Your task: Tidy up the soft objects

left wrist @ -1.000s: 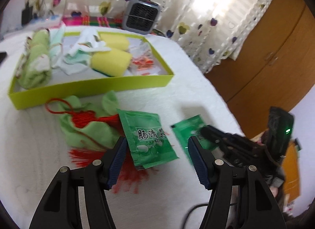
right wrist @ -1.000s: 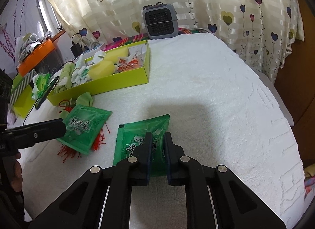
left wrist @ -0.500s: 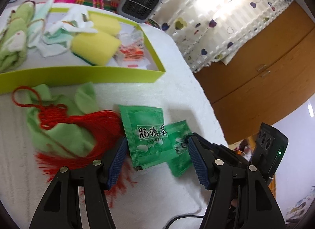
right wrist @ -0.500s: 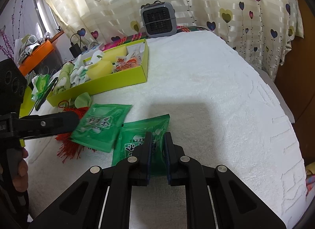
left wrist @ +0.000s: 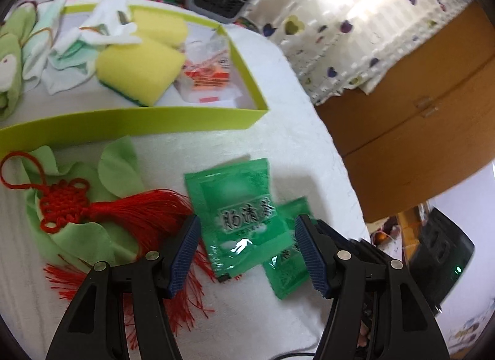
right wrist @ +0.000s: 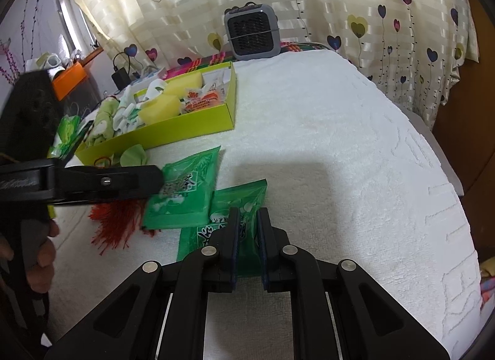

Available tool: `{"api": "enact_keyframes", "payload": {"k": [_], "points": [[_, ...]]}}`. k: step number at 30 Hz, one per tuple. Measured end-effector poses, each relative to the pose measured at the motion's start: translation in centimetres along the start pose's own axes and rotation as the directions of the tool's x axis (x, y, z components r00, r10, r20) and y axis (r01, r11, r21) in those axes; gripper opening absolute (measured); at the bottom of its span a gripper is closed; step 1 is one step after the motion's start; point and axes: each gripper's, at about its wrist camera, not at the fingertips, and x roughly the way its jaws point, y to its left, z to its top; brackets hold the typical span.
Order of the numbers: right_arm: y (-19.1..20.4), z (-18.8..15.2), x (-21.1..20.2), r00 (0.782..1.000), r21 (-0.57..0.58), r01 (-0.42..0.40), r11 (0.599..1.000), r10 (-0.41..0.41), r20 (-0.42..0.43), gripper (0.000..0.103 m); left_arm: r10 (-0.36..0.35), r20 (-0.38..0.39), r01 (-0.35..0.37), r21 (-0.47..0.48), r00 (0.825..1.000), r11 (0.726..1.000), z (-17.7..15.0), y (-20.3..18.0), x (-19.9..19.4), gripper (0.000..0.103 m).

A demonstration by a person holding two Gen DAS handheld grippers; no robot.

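Two green tea sachets lie on the white towel. The upper sachet (left wrist: 239,214) overlaps the lower sachet (left wrist: 287,262). My left gripper (left wrist: 247,251) is open, its blue pads on either side of the upper sachet. My right gripper (right wrist: 247,230) is shut on the lower sachet (right wrist: 235,205), whose near end stands between the pads. The upper sachet (right wrist: 182,193) lies just left of it. A red tassel knot (left wrist: 102,208) rests on a green cloth (left wrist: 77,205). The lime box (left wrist: 130,122) holds yellow sponges (left wrist: 139,69), cloths and a packet.
A grey heater (right wrist: 252,33) stands at the table's back edge by the heart-print curtain. A wooden cabinet (left wrist: 417,112) is to the right. Orange and dark clutter (right wrist: 68,75) sits at far left. The left gripper's body (right wrist: 92,185) reaches in beside the right one.
My left gripper has moved to the right and closer to the sachets, and the upper sachet has shifted onto the lower one. My right gripper has stayed shut on the lower sachet.
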Motion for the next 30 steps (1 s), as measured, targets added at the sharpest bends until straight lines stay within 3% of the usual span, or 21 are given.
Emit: {"api": "enact_keyframes", "payload": {"k": [7, 11, 17, 21, 23, 30], "points": [[-0.6, -0.3, -1.3, 0.998, 0.001, 0.059, 0.998, -0.059, 0.028, 0.007, 0.100, 0.011, -0.100, 0.064, 0.995, 0.993, 0.4, -1.3, 0.7, 0.063], [-1.2, -0.3, -2.0, 0.994, 0.007, 0.101, 0.995, -0.102, 0.040, 0.007, 0.194, 0.013, -0.194, 0.133, 0.981, 0.972, 0.7, -2.8, 1.6, 0.063], [-1.7, -0.3, -2.7, 0.987, -0.004, 0.149, 0.989, -0.148, 0.058, 0.007, 0.310, 0.034, -0.309, 0.241, 0.950, 0.920, 0.5, -4.5, 2.8, 0.063], [-2.3, -0.4, -2.4, 0.985, 0.008, 0.163, 0.987, -0.164, 0.045, 0.007, 0.407, 0.071, -0.404, 0.357, 0.911, 0.842, -0.1, -5.9, 3.9, 0.063], [-2.7, -0.5, -2.2, 0.984, 0.018, 0.171, 0.985, -0.172, 0.038, 0.007, 0.426, 0.088, -0.427, 0.374, 0.900, 0.824, -0.2, -6.3, 3.9, 0.063], [-3.6, -0.6, -2.3, 0.981, 0.048, 0.192, 0.980, -0.193, 0.022, 0.015, 0.433, 0.106, -0.435, 0.423, 0.895, 0.795, -0.4, -6.9, 4.6, 0.064]]}}
